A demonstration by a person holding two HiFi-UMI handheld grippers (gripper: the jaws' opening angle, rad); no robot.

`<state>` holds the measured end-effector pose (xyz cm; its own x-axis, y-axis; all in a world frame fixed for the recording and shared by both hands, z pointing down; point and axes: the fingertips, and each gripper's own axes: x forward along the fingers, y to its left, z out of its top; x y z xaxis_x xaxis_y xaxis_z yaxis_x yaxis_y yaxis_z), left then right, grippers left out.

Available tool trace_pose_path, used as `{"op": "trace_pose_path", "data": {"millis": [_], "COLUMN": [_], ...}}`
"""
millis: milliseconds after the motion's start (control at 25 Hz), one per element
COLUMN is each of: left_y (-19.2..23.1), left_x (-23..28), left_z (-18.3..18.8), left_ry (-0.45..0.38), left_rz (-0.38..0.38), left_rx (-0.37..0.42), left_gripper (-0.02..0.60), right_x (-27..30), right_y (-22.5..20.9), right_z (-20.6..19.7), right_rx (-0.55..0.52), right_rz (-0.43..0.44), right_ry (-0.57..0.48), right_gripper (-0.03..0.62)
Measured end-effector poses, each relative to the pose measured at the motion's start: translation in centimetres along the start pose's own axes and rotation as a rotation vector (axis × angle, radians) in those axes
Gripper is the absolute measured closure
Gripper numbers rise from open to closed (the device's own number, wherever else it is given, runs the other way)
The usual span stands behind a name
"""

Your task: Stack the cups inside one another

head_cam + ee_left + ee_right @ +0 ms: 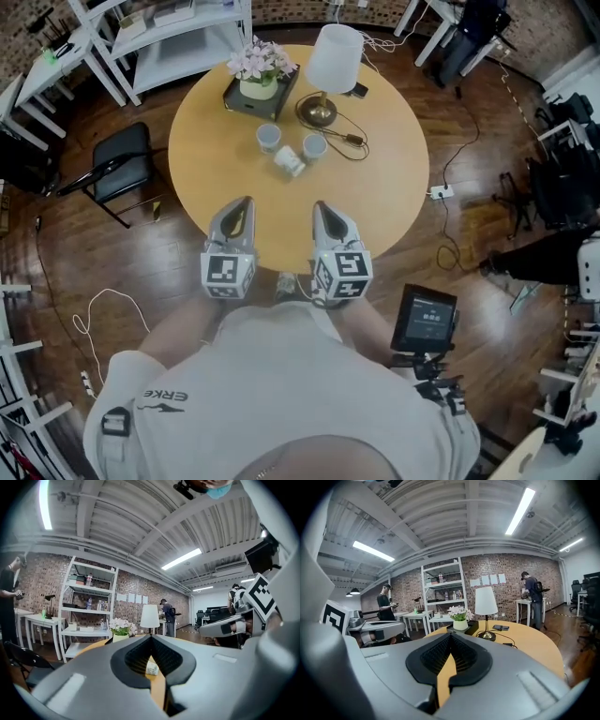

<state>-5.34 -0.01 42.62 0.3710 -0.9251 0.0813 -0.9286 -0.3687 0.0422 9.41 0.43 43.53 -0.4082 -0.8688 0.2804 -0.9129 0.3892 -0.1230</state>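
Three cups on the round table, both hand-held grippers closed and empty short of them

Two pale cups stand upright, mouths up, near the table's (394, 202) middle: the left upright cup (269, 137) and the right upright cup (314, 146) stand apart. The whitish tipped cup (289, 161) lies on its side just in front of the gap between them. Behind them stand a lamp (330, 64) and a flower pot (258, 73) on a dark tray. The left hand-held gripper (246, 202) and right hand-held gripper (318, 204) sit side by side over the table's near edge. Each has its jaws together on nothing, tips pointing toward the cups and well apart from them. The tipped cup lies roughly between the two lines they point along.
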Motion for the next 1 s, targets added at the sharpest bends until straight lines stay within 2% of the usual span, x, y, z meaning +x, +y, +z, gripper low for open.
{"op": "trace_pose_path", "data": {"millis": [360, 720, 1000], "left_y": [2.9, 4.6, 6.1], "left_x": [6.3, 10.4, 12.1], "left_z": [-0.1, -2.0, -2.6], "left_ry": [0.014, 0.064, 0.090], "left_rz": [0.073, 0.016, -0.005], "left_rx": [-0.027, -0.046, -0.048], "left_gripper": [0.580, 0.580, 0.580], "right_x": [6.7, 10.2, 12.3], "right_y": [-2.8, -4.9, -4.9], "right_z": [1.2, 0.0, -0.9], "right_rx": [-0.011, 0.007, -0.011], "right_rz": [0.058, -0.017, -0.033], "right_ry": [0.042, 0.100, 0.136], "right_gripper": [0.580, 0.580, 0.580]}}
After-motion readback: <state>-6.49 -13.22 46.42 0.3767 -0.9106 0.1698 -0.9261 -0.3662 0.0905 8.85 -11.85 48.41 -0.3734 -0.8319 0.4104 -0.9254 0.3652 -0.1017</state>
